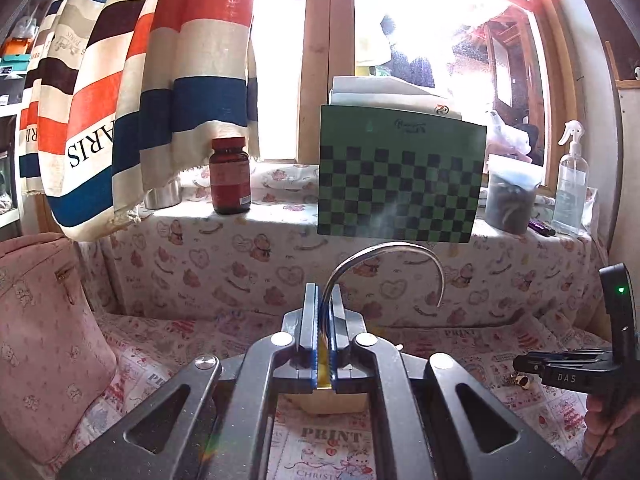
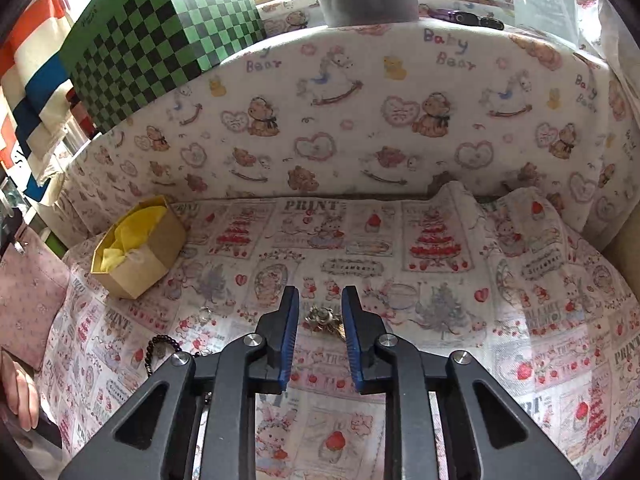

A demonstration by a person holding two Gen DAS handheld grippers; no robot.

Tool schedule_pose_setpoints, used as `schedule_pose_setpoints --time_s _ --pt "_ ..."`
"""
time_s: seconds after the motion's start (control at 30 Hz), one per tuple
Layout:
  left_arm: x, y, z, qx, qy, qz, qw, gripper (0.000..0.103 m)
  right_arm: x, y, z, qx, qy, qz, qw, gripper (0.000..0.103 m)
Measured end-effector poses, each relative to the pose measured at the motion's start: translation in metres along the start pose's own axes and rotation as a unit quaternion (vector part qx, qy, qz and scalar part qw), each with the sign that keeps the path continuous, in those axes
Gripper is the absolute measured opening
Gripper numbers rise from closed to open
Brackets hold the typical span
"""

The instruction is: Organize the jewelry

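Note:
My left gripper (image 1: 324,300) is shut on a silver open bangle (image 1: 394,250), held up in the air; the bangle arcs up and to the right from between the fingers. My right gripper (image 2: 320,300) is open, low over the printed cloth, its fingers on either side of a small gold and silver ring cluster (image 2: 325,320). A tan octagonal box (image 2: 138,248) lined with yellow tissue sits open at the left. A dark bead bracelet (image 2: 160,350) and a small clear ring (image 2: 205,313) lie on the cloth to the left of my right gripper.
A green checkered box (image 1: 400,176), a red-brown bottle (image 1: 231,176), a grey tub (image 1: 510,200) and a spray bottle (image 1: 570,188) stand on the cloth-covered sill. A pink bag (image 1: 44,340) sits at the left. Striped curtains (image 1: 132,100) hang over the sill.

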State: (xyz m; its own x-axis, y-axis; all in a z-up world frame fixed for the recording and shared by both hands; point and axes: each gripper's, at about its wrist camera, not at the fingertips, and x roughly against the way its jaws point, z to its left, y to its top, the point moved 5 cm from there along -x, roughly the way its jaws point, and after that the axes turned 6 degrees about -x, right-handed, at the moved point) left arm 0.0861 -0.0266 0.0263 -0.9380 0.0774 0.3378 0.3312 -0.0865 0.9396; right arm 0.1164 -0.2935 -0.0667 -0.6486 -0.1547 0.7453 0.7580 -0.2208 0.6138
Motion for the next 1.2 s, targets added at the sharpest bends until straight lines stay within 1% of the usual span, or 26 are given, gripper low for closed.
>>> schedule_pose_setpoints --time_s 0.1,0.17,0.2,0.3,0.37,0.4,0.47,0.53,0.6,0.7,0.77,0.87,1.0,1.1,1.17,1.2 --pt "-0.001 -0.002 -0.003 -0.008 0.005 0.000 1.0000 0.003 -0.010 -0.003 0.003 0.009 -0.022 0.015 1.000 0.022" --pt "-0.001 -0.002 -0.004 -0.012 0.007 0.000 0.9999 0.003 -0.016 -0.004 0.002 0.008 -0.026 0.023 0.999 0.021" --pt "-0.001 -0.003 -0.005 -0.013 0.008 0.000 0.9999 0.003 -0.019 -0.004 0.002 0.011 -0.033 0.024 0.999 0.017" --pt "-0.003 -0.003 -0.004 -0.007 0.011 0.006 0.9999 0.003 -0.024 -0.003 0.005 0.023 -0.048 0.014 0.998 0.014" --pt "-0.006 -0.004 -0.001 0.007 -0.004 0.014 0.9999 0.003 -0.026 -0.004 0.009 0.031 -0.047 0.017 0.998 0.010" --pt "-0.007 -0.004 0.001 0.012 -0.006 0.016 0.9998 0.003 -0.027 -0.004 0.008 0.030 -0.045 0.016 0.998 0.010" --pt "-0.007 -0.004 0.004 0.013 0.005 0.014 0.9998 0.003 -0.024 -0.004 0.009 0.024 -0.031 0.012 0.999 0.010" --pt "-0.007 -0.004 0.007 0.015 0.011 0.012 0.9998 0.003 -0.018 -0.002 0.007 0.011 -0.009 -0.008 1.000 0.010" --pt "-0.007 -0.004 0.010 0.021 0.013 0.013 0.9996 0.003 -0.009 0.001 0.006 0.004 0.002 -0.035 0.999 0.010" --pt "-0.006 -0.003 0.014 0.028 0.013 0.008 0.9995 0.003 0.011 0.005 0.004 -0.007 0.019 -0.092 0.996 0.010" --pt "-0.007 -0.003 0.017 0.033 0.012 0.009 0.9994 0.003 0.022 0.008 0.004 -0.016 0.043 -0.112 0.993 0.010" --pt "-0.010 -0.004 0.022 0.046 0.002 0.013 0.9988 0.003 0.030 0.013 0.007 -0.020 0.072 -0.115 0.991 0.010" --pt "-0.014 -0.005 0.029 0.067 -0.010 0.018 0.9975 0.003 0.042 0.013 0.011 -0.018 0.083 -0.130 0.988 0.010" --pt "-0.017 -0.006 0.035 0.089 -0.029 0.017 0.9955 0.003 0.047 0.010 0.018 -0.003 0.076 -0.143 0.987 0.010" --pt "-0.021 -0.008 0.040 0.105 -0.048 -0.002 0.9933 0.003 0.046 0.007 0.026 0.014 0.066 -0.147 0.987 0.010" --pt "-0.027 -0.010 0.042 0.104 -0.048 -0.005 0.9934 0.003 0.047 0.006 0.029 0.021 0.064 -0.146 0.987 0.010"
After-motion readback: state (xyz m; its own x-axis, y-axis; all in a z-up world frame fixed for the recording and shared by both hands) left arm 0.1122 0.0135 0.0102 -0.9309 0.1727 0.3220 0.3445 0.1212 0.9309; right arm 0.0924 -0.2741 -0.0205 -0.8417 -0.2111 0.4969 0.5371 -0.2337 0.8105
